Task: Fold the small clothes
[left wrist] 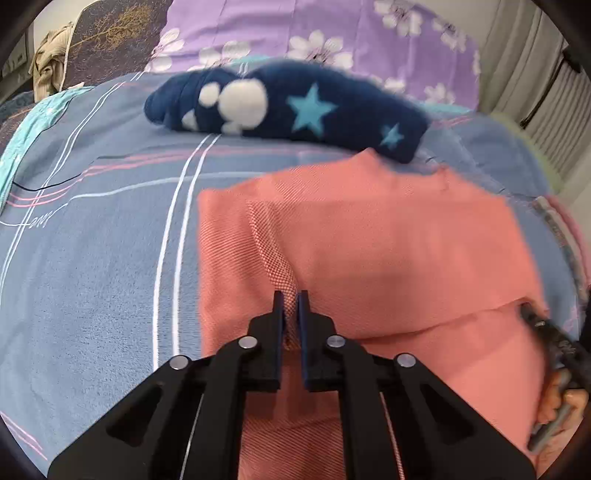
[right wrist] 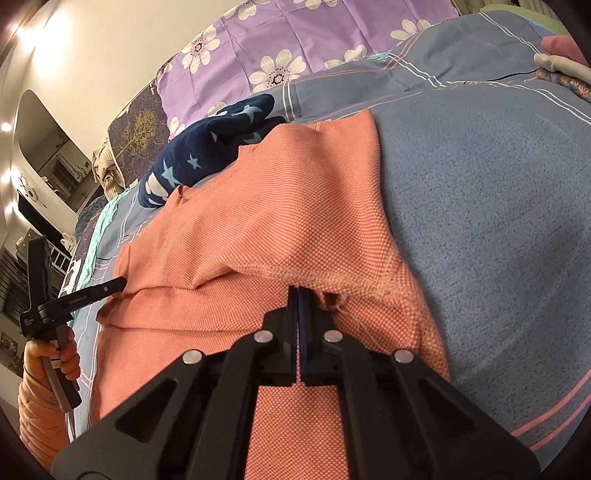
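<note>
**Both grippers pinch the salmon garment on the bed**

Nearest, at the bottom centre of the left wrist view, we see the left gripper point(left wrist: 291, 295) with its jaws narrowed onto a ridge of the salmon-pink woven garment point(left wrist: 369, 236). In the right wrist view the right gripper point(right wrist: 298, 290) is pressed closed on a frayed hem of the same cloth point(right wrist: 280, 206), at lower centre. The garment lies partly doubled over across the blue-grey striped bedsheet point(left wrist: 92, 258), filling the middle of both frames. Beyond it, toward the upper centre, rests a navy fleece item with stars and white blotches point(left wrist: 288, 107), possibly touching the garment's far edge; blur makes that uncertain. Farthest back sits a purple floral pillow point(left wrist: 295, 26).
</note>
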